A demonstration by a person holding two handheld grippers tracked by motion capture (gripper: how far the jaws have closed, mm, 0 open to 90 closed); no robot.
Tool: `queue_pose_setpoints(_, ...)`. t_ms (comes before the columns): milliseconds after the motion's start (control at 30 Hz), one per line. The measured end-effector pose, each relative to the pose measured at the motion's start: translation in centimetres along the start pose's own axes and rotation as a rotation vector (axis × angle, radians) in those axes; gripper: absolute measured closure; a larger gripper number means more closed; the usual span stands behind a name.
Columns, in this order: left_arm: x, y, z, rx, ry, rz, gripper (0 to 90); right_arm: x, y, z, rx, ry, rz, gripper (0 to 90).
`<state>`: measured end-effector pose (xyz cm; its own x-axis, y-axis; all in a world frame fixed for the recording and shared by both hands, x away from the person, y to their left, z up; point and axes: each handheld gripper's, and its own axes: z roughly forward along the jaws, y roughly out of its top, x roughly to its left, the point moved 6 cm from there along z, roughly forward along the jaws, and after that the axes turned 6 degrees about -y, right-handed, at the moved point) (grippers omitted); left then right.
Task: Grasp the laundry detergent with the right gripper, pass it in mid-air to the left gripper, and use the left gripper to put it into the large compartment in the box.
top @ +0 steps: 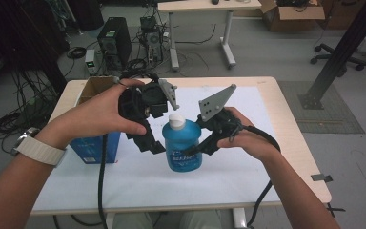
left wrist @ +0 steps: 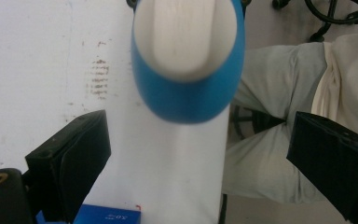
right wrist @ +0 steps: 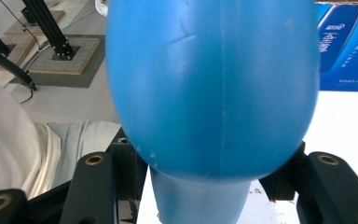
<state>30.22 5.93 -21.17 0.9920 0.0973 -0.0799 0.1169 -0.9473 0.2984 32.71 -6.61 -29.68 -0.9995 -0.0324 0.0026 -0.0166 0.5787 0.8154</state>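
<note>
Right gripper [top: 205, 143], a black two-jaw tool in the person's right hand [top: 248, 138], clamps the blue plastic bottle with a white cap [top: 182, 143] around its body, apparently to keep it steady and upright on the white table top [top: 138, 181]. Opposite it, the left gripper [top: 150, 138] hangs with its jaws spread wide and nothing between them, poised just beside the bottle's upper part, probably ready to work the white cap [left wrist: 186, 37]. From above, the high view lays out both hands and the blue cardboard box [top: 95, 145] at the table's left. Looking along its own jaws, the right gripper view brings out the bottle's moulded seam, while the left gripper view looks down onto the cap.
</note>
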Motion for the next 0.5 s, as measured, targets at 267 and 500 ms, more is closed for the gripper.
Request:
queue_pose_setpoints(267, 0.1, 0.8, 0.7, 0.014, -0.004, 0.008, 5.6, 0.2, 0.5, 1.1, 0.006, 0.025, -0.002, 43.9)
queue_pose_setpoints(500, 0.5, 1.3, 1.3, 0.022, -0.010, 0.011, 5.6, 0.1, 0.7, 1.6, 0.012, 0.033, -0.005, 43.9)
